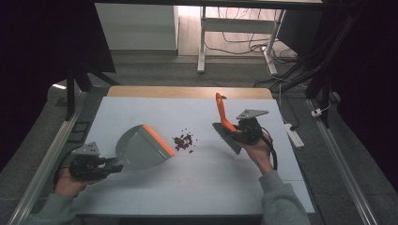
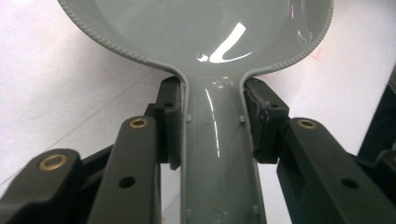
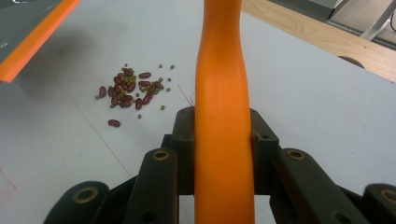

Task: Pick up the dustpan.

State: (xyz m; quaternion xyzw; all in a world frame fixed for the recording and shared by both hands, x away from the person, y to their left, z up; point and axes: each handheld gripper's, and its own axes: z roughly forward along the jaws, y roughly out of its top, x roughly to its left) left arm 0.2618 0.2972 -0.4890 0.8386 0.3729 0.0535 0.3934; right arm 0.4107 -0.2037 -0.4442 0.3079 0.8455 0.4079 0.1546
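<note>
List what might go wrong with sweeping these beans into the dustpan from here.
1. The beans lie loose and scattered, with small green ones at the edges; a fast stroke may roll some past the dustpan.
2. The left tool clamps only the dustpan's narrow handle, so a push from the brush may twist the pan or lift its orange lip.
3. The right tool grips the smooth brush handle, which may slip under pressure.
</note>
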